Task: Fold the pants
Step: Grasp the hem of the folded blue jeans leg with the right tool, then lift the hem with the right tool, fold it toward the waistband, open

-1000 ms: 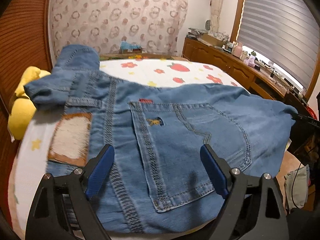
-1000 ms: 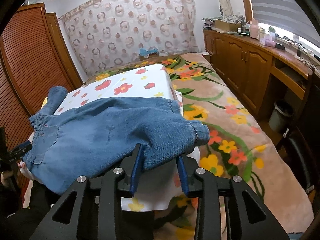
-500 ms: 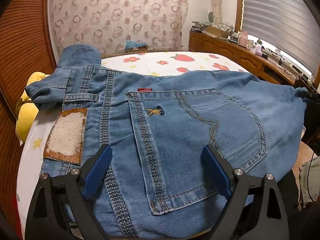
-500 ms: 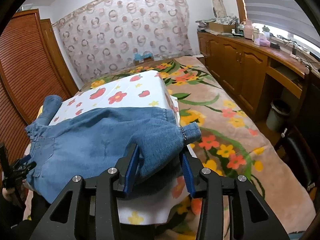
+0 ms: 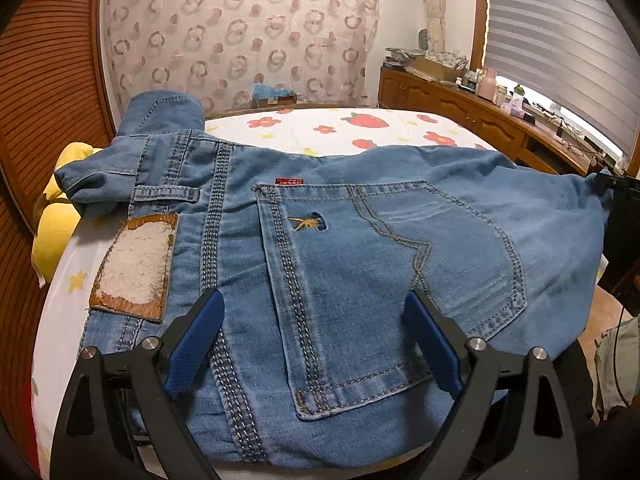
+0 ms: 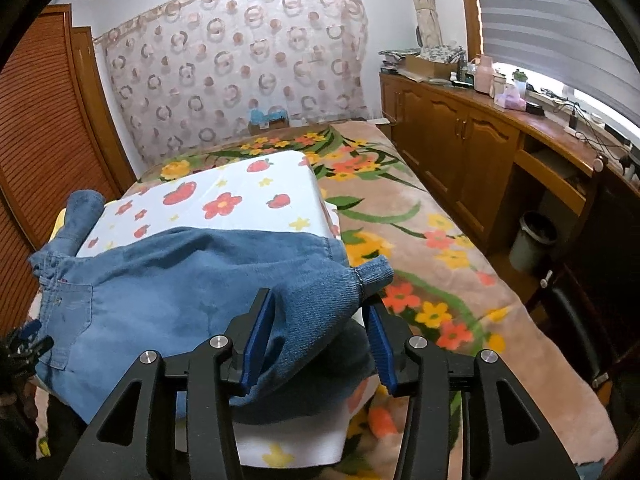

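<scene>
here the pants (image 6: 172, 304) lie between the opening right gripper (image 6: 320, 340) jaws.

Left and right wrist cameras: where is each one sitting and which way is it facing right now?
Left wrist: over the waistband end of the jeans, angled down along the bed; the wide-open left gripper shows, jaws clear of the denim.
Right wrist: at the hem end, facing the curtain; the right gripper has just been opening, denim fold between its jaws.
Shared: jeans, strawberry-print sheet, curtain, wooden cabinets.
</scene>
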Demonstrator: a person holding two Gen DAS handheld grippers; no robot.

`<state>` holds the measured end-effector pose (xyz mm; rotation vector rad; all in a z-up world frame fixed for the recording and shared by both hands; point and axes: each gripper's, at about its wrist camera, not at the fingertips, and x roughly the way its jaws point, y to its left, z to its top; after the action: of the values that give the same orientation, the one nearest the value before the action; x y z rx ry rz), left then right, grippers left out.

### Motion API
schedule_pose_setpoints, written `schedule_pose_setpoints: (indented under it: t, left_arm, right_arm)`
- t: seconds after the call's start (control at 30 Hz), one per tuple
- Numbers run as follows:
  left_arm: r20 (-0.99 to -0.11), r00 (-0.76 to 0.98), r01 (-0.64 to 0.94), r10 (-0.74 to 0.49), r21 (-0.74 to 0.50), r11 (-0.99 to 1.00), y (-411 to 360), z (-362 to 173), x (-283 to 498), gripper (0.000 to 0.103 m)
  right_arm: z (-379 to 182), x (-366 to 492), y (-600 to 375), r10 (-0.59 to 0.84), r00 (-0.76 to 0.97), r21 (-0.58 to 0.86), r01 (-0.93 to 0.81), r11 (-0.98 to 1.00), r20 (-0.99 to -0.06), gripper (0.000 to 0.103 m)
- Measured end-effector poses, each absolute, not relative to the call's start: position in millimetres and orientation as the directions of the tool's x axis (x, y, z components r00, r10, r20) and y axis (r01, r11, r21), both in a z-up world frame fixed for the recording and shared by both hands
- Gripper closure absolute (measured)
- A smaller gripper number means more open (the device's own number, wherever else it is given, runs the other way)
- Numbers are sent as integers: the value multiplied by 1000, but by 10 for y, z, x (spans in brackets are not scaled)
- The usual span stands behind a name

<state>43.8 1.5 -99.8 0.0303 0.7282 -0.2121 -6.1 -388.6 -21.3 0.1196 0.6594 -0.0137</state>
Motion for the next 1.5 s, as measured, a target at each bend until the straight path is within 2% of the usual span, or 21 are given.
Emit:
schedule_pose_setpoints:
  t: [0.27, 0.33, 0.37, 0.4, 0.5, 0.83, 1.07, 1.33, 1.5]
  left_arm:
    - [-668, 718, 212, -197, -59, 975, 16, -952, 414, 11]
    - [-667, 715, 219, -209, -70, 973, 14, -929, 405, 11]
    - [-668, 714, 218, -211, -74, 973, 14, -919, 404, 11]
    - [-670, 712, 215, -209, -75, 974, 16, -910, 402, 11]
    - [-663, 718, 213, -210, -77, 974, 20, -864, 371, 11]
    - [-630, 742, 205, -227, -109, 973, 118, -701, 262, 11]
    - [-613, 758, 192, -223, -116, 974, 202, -627, 207, 11]
    - [-600, 773, 169, -208, -122, 978, 344, -586, 159, 11]
    - [-594, 779, 151, -200, -132, 980, 452, -579, 117, 11]
  right_arm:
    - [-248, 0, -3897, 17, 781, 76, 39, 996, -625, 56]
    - [-241, 3, -3910, 24, 784, 80, 32, 996, -620, 67]
    - [-230, 10, -3916, 34, 786, 84, 23, 996, -618, 83]
    - [-221, 19, -3919, 47, 785, 89, 10, 996, -618, 91]
    - [-174, 13, -3891, 75, 797, 96, -21, 995, -599, 97]
    - [149, -83, -3517, 163, 841, 63, -152, 986, -517, 99]
    - [377, -42, -3119, 293, 829, 61, -301, 952, -476, 100]
    - [599, 47, -2407, 514, 727, 73, -545, 835, -455, 100]
    - [589, 130, -1906, 604, 630, 65, -663, 746, -488, 100]
